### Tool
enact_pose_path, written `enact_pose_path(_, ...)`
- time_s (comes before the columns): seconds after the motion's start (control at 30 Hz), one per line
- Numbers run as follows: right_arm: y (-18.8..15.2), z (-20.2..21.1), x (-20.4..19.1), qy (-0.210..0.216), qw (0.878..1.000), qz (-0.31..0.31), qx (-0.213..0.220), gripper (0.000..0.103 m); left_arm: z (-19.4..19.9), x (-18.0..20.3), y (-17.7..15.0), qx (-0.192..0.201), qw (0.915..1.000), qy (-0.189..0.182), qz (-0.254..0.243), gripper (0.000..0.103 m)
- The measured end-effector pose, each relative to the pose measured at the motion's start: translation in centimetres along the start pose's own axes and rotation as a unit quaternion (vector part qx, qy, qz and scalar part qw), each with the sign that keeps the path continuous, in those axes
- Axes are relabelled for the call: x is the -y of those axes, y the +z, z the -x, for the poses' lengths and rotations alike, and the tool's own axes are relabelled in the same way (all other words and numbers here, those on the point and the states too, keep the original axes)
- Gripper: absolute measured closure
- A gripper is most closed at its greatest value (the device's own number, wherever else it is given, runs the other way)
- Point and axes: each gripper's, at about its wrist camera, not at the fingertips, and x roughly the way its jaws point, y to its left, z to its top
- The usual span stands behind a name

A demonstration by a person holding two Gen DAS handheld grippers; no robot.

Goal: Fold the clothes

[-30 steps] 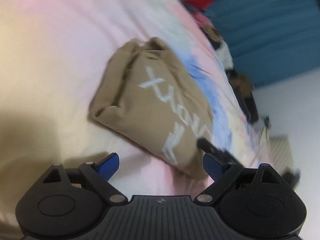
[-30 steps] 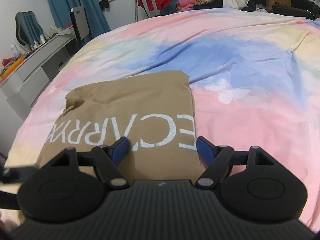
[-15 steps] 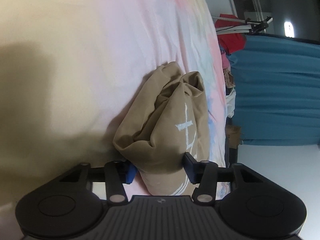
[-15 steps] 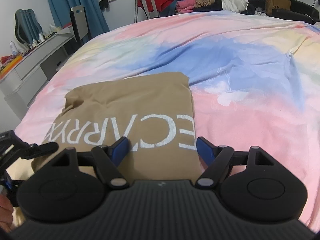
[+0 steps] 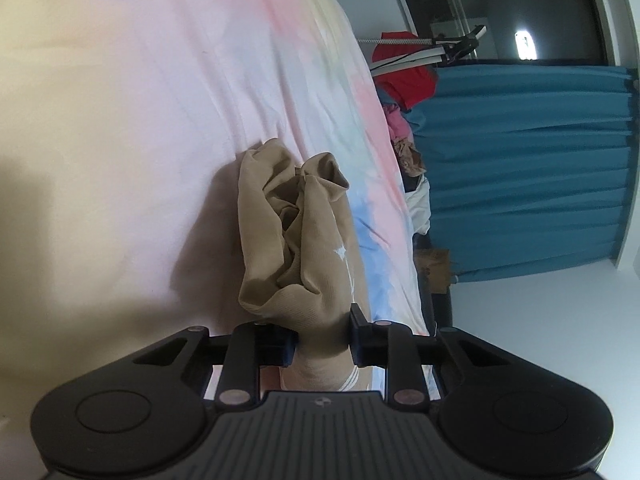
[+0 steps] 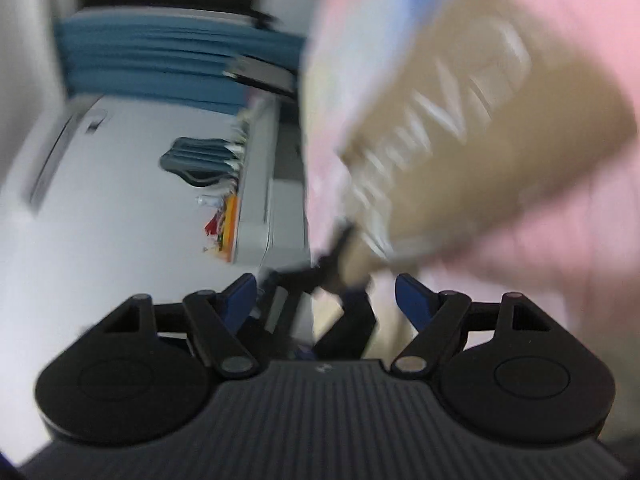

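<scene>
My left tongs point(image 5: 322, 334) have just been closing and now clamp a bunched edge of the tan shirt point(image 5: 298, 236), folded on the bed point(image 5: 120, 120). Right tongs point(image 6: 325, 300) apart, nothing gripped, view blurred. Step: grabbing for nxt fold/lift. Next: right needs the opposite edge, then move both together.

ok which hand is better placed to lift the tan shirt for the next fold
Left. The left gripper has just been closing and its fingers already pinch a bunched edge of the tan shirt. The right gripper is open with no cloth between its fingers, and its view is blurred.
</scene>
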Motion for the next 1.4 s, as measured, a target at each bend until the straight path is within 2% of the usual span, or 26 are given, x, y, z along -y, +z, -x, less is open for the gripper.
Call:
enact_pose_path(0.13, 1.3, 0.2, 4.0, -0.029, 0.995, -0.092, 0.039, 0.025, 0.3, -0.3, 0.4, 0.001, 0.9999, -0.007, 0.007, 0.077)
enact_pose_path(0.2, 1.9, 1.5, 5.0, -0.043, 0.988, -0.119, 0.087, 0.025, 0.3, -0.4, 0.6, 0.002, 0.9999, -0.011, 0.009, 0.077)
enact_pose_path(0.27, 2.3, 3.1, 5.7, -0.060, 0.979, -0.135, 0.144, 0.031, 0.3, -0.6, 0.7, 0.002, 0.9998, -0.014, 0.011, 0.077)
enact_pose_path(0.3, 2.3, 3.5, 5.8, -0.069, 0.974, -0.134, 0.168, 0.037, 0.2, -0.6, 0.8, 0.000, 0.9998, -0.014, 0.012, 0.078)
enact_pose_path(0.33, 2.4, 3.6, 5.8, -0.073, 0.973, -0.133, 0.174, 0.040, 0.0, -0.7, 0.9, -0.001, 0.9998, -0.014, 0.013, 0.077)
enact_pose_path(0.43, 2.5, 3.7, 5.8, -0.085, 0.969, -0.129, 0.192, 0.062, -0.2, -0.5, 1.0, -0.002, 0.9999, -0.010, 0.007, 0.078)
enact_pose_path(0.5, 2.6, 3.7, 4.9, -0.089, 0.970, -0.108, 0.196, 0.070, -0.3, -0.1, 1.1, -0.005, 0.9999, -0.013, 0.006, 0.078)
enact_pose_path(0.67, 3.3, 5.6, 1.5, -0.063, 0.970, -0.081, 0.220, 0.076, -0.2, 3.7, 1.6, -0.015, 0.9993, -0.034, 0.002, 0.078)
enact_pose_path(0.8, 6.1, 8.6, -1.9, -0.026, 0.966, -0.053, 0.252, 0.077, -2.6, 9.9, 1.8, -0.025, 0.9980, -0.050, -0.028, 0.079)
enact_pose_path(0.93, 10.9, 12.2, -4.0, -0.010, 0.959, -0.045, 0.278, 0.078, -8.4, 16.5, 2.2, -0.056, 0.9955, -0.063, -0.043, 0.079)
enact_pose_path(1.07, 17.3, 16.6, -7.2, -0.031, 0.943, -0.003, 0.330, 0.078, -17.5, 24.0, 1.4, -0.097, 0.9901, -0.071, -0.072, 0.081)
enact_pose_path(1.17, 23.6, 19.5, -8.3, -0.046, 0.930, 0.004, 0.364, 0.078, -25.2, 29.3, 0.6, -0.111, 0.9864, -0.079, -0.092, 0.082)
enact_pose_path(1.3, 31.1, 22.4, -8.9, -0.079, 0.913, 0.029, 0.399, 0.078, -35.0, 34.5, -0.7, -0.117, 0.9813, -0.100, -0.115, 0.082)
enact_pose_path(1.4, 34.8, 23.4, -7.3, -0.099, 0.899, 0.047, 0.424, 0.078, -41.1, 35.6, -2.3, -0.129, 0.9751, -0.114, -0.140, 0.082)
